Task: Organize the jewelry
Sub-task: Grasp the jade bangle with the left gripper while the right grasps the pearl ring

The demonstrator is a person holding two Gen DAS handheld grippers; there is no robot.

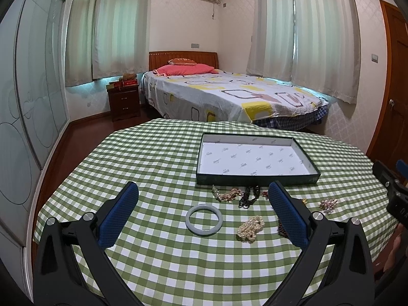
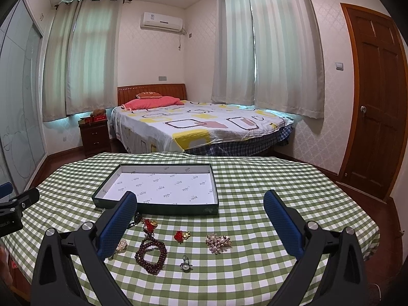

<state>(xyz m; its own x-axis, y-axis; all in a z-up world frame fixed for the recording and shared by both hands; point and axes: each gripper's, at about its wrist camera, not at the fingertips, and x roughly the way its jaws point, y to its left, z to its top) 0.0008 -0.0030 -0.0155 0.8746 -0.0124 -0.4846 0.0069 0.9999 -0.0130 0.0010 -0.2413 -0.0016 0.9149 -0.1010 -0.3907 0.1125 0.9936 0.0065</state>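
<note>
Left wrist view: the left gripper (image 1: 203, 199) hangs with jaws spread wide, holding nothing, over a pale bangle (image 1: 204, 218) and a pearl string (image 1: 251, 228) on the checked tablecloth (image 1: 153, 158). Just beyond lies a shallow box (image 1: 257, 178), empty, its near wall beside more jewelry. The right gripper (image 2: 200, 205), equally wide and empty, hangs above dark red beads (image 2: 151, 253), a brooch (image 2: 217, 242) and a ring (image 2: 185, 263). Bare cloth runs to the table's right edge.
</note>
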